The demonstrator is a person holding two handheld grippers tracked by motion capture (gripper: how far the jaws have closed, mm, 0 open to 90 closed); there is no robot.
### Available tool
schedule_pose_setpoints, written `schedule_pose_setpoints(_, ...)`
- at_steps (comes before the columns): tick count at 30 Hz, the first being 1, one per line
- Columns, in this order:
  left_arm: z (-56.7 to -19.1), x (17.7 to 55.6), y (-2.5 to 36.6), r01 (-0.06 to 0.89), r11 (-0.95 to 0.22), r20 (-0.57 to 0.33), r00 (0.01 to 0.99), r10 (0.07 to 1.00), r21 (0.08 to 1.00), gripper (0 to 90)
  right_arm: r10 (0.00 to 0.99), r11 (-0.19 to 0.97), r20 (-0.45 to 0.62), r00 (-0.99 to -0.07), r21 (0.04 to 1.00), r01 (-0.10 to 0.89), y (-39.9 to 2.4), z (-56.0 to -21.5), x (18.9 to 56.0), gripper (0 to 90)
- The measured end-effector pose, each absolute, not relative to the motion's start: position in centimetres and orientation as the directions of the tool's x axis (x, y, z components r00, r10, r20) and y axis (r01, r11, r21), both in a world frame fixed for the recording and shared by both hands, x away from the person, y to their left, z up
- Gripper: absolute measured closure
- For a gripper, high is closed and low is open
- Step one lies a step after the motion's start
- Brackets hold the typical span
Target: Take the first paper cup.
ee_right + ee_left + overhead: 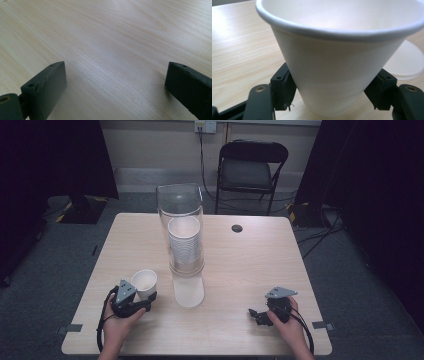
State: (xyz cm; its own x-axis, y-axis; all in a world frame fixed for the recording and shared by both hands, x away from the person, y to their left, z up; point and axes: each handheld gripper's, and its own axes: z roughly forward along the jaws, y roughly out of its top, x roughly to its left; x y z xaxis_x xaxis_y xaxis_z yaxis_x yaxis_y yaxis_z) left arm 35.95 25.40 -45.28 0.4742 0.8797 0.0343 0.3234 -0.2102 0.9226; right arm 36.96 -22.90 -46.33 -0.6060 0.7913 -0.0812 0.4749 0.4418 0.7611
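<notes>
Pale wood table point(240, 270) under dim light, and I start nearest me: my left gripper point(142, 301) has a single white cup point(144, 282) standing upright between its jaws, pads at the lower wall; whether they press or have just let go I cannot tell. My right gripper point(256, 315) lies well apart, jaws wide, holding nothing. Beyond the cup, toward the table's middle, stands the clear dispenser tube point(182, 220) with its cup stack point(184, 245), so the left hand is nearer.
</notes>
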Motion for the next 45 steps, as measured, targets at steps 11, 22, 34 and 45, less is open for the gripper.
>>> schedule_pose_setpoints(11, -45.8, 37.6, 27.3, 0.369, -0.181, 0.032, 0.376, 0.926, 0.912, 32.0, 0.791, 0.443, -0.083, -0.607, 0.761, 0.474, -22.9, -46.3, 37.0, 3.1)
schedule_pose_setpoints(22, -46.5, 38.7, 27.8, 0.407, -0.15, 0.015, 0.316, 0.948, 0.901, 31.4, 0.791, 0.442, -0.081, -0.606, 0.761, 0.475, -22.9, -46.3, 37.0, 3.1)
schedule_pose_setpoints(34, -46.5, 39.8, 27.9, 0.433, -0.14, 0.009, 0.292, 0.956, 0.891, 30.6, 0.791, 0.442, -0.081, -0.606, 0.761, 0.475, -22.9, -46.3, 37.0, 3.1)
schedule_pose_setpoints(45, -46.6, 39.8, 27.8, 0.452, -0.159, 0.019, 0.299, 0.954, 0.877, 25.1, 0.792, 0.441, -0.081, -0.605, 0.761, 0.476, -22.9, -46.3, 37.0, 3.1)
